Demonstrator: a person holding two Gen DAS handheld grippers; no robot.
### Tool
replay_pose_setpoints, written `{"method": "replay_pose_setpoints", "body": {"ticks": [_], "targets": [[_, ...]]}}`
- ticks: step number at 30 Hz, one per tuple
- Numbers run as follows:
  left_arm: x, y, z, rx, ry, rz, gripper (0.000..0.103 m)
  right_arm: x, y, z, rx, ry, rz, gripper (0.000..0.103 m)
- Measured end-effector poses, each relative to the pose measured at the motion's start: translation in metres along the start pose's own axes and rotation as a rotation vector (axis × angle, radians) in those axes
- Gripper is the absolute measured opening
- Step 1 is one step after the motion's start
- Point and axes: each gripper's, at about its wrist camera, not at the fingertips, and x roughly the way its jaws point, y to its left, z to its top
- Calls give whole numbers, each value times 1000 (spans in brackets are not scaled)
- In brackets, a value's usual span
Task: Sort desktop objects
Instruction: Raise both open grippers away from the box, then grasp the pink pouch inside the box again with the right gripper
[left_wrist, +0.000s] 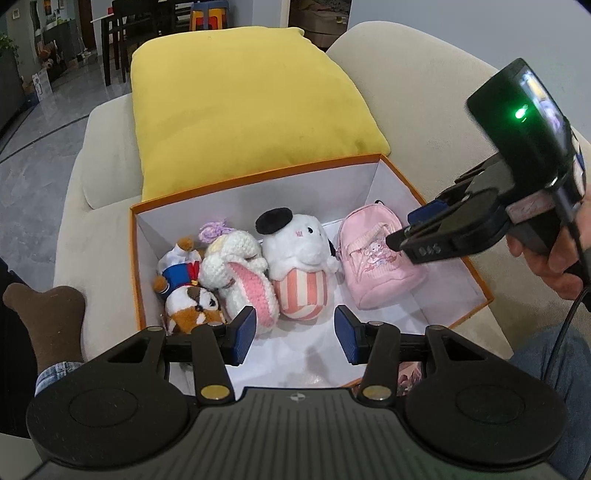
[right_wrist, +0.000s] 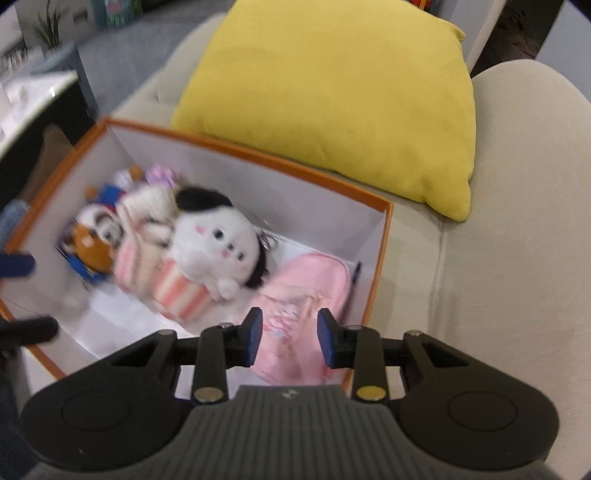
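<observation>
We find the pink mini backpack (left_wrist: 376, 258) lying in the orange box (left_wrist: 258, 173) on the sofa (left_wrist: 424, 85), beside three plush toys (left_wrist: 295, 258). Our right claw (right_wrist: 290, 334) hovers over it, released and empty. Left claw (left_wrist: 294, 334) likewise parted, holding nothing.

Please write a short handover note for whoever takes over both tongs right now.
Left tongs: open, empty, over the near part of the orange box.
Right tongs: open, nothing gripped, above the pink mini backpack.
In the box, in a row: raccoon plush, knitted bunny, white dog plush with black beret, then the backpack. The box sits on a beige sofa in front of a yellow cushion.
Done: these four are boxed.
Left: no loose items show on the sofa; check around you before stopping.
</observation>
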Motion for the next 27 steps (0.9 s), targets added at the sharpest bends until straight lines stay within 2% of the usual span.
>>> {"method": "replay_pose_setpoints", "body": {"ticks": [6,8,10,11,12,16,22,27], "targets": [[7,1,-1,2,0,-27,55,22,15,3,-77,72,-114,33],[8,2,-2,0,0,-33,55,30,17,4,-80,101,-128,33],[9,4,-3,-5,1,-36,55,35,18,3,-85,106,-151,19],[10,4,-4,-8,1,-36,55,36,18,3,-81,102,-157,19],[10,4,-4,-11,2,-36,55,36,17,3,-70,94,-156,14],[12,5,-6,-14,6,-40,55,26,15,2,-72,46,-154,7],[18,4,-3,-24,8,-46,55,-13,15,7,-99,-47,-153,4],[34,-1,0,-15,32,-40,54,-39,9,16,-63,-130,-130,4]]}}
